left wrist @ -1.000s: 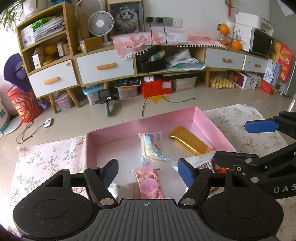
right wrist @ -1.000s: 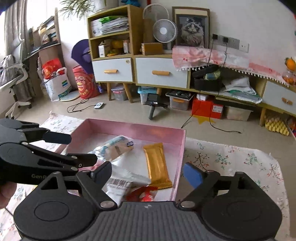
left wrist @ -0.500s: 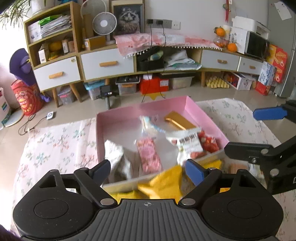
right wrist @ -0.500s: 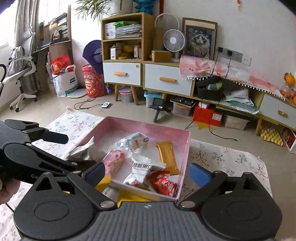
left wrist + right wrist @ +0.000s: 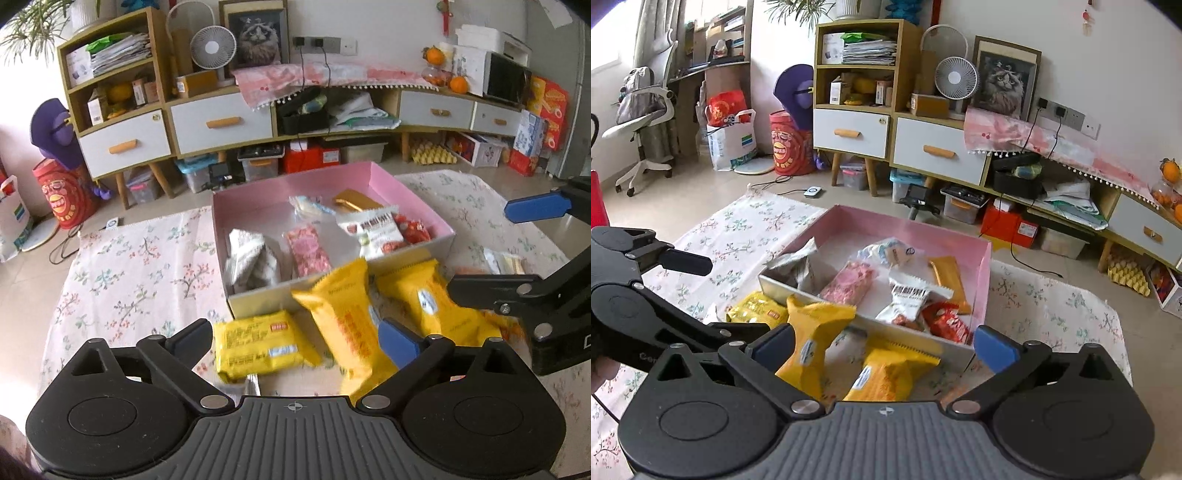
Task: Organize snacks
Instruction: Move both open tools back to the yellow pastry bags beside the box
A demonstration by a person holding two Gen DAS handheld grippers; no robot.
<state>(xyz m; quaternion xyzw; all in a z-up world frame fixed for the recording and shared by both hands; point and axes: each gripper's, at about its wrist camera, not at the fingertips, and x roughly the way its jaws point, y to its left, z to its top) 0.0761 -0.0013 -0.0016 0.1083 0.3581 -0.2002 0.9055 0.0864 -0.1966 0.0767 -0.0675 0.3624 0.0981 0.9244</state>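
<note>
Yellow snack packets point(image 5: 343, 325) lie untouched between both opening hand-held grippers' jaws.

Left gripper point(image 5: 297, 338): angled downward, jaws spread wide and opening, pads pressing on nothing.
Right gripper point(image 5: 884, 349): angled downward, jaws spread wide and opening, nothing clamped.
Relative placement: each gripper appeared at the other's side, close alongside.
Hand: a fingertip edge showed behind the left gripper.
</note>
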